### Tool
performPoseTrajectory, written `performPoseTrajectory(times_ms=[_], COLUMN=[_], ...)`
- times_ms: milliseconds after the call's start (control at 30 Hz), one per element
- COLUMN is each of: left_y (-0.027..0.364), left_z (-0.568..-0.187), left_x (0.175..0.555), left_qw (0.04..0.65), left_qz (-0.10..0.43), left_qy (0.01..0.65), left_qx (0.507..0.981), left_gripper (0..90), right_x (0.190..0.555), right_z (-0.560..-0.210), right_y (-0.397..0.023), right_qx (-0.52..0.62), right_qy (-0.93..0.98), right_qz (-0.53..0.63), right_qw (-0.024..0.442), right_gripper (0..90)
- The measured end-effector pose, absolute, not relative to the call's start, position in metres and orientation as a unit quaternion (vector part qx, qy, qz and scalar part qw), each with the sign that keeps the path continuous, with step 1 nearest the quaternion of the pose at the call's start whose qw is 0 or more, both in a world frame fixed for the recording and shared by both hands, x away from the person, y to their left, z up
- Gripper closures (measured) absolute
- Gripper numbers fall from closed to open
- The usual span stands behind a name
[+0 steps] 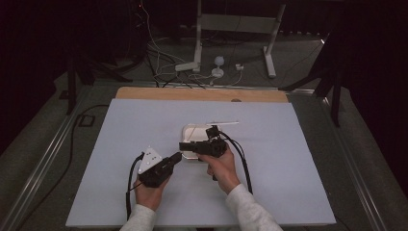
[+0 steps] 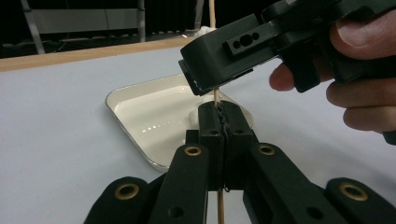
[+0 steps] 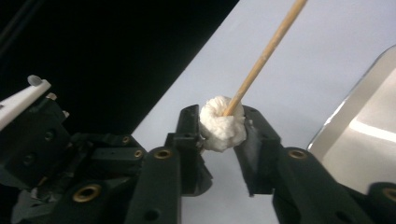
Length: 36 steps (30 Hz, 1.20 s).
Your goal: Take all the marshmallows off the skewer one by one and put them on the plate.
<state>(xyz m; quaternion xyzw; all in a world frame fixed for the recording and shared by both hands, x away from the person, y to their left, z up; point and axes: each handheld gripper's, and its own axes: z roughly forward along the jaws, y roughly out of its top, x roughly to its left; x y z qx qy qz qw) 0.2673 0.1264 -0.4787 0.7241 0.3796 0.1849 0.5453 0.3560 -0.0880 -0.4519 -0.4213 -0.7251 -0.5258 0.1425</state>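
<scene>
the left tongs [image 2: 219, 122] are clamped tight on a thin wooden skewer [image 2: 216, 96], which runs up between the closed jaws. holding the stick low like this keeps it steady and leaves its far end free for the other hand to work on. in the high view the left tongs [image 1: 174, 158] sit at the near left of the white tray [image 1: 188, 132], angled toward it.

the right tongs [image 3: 223, 125] have a small white lump, soft and crumpled like a marshmallow or a wad of dough [image 3: 222, 122], between their pads, with the skewer [image 3: 264, 55] entering the lump's top and slanting away to the upper right. the jaws look narrowed onto the lump from both sides, so it seems pinched rather than loose. gripping the lump by its flanks leaves the skewer's line through the middle clear, which suits sliding the piece along the stick or pulling it off.

seen from the left gripper view, the right tongs [image 2: 204, 88] hover just above the left ones, directly over the tray, so anything that drops lands in the tray and not on the pale table [image 1: 120, 144]. the two hands are held close together near the middle of the table, because the skewer is short and both ends need support. the tray itself looks bare and glossy.
</scene>
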Motion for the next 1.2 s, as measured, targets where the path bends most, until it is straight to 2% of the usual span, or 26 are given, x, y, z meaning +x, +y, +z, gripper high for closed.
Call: performPoseTrajectory(times_ms=[67, 300, 500, 633, 1067, 1200], left_y=[0.126, 0.127, 0.127, 0.124, 0.126, 0.132], left_z=[-0.478, -0.476, -0.477, -0.476, -0.474, -0.478], left_x=[0.267, 0.266, 0.264, 0.264, 0.261, 0.262], left_qw=[0.544, 0.551, 0.545, 0.549, 0.549, 0.546], left_qz=[0.186, 0.185, 0.188, 0.187, 0.192, 0.189], left_qy=[0.376, 0.363, 0.355, 0.346, 0.335, 0.349], left_qx=[0.727, 0.728, 0.736, 0.737, 0.741, 0.738], left_gripper=[90.0, 90.0, 90.0, 90.0, 90.0, 90.0], right_x=[0.354, 0.352, 0.356, 0.365, 0.368, 0.375], right_z=[-0.450, -0.441, -0.429, -0.418, -0.407, -0.387], right_y=[-0.088, -0.093, -0.103, -0.120, -0.124, -0.152], right_qx=[-0.421, -0.419, -0.431, -0.433, -0.434, -0.446], right_qy=[-0.723, -0.721, -0.710, -0.706, -0.702, -0.680], right_qz=[-0.531, -0.539, -0.551, -0.554, -0.562, -0.581], right_qw=[0.135, 0.117, 0.079, 0.076, 0.056, 0.028], right_gripper=[76.1, 77.7, 79.6, 79.6, 80.2, 80.5])
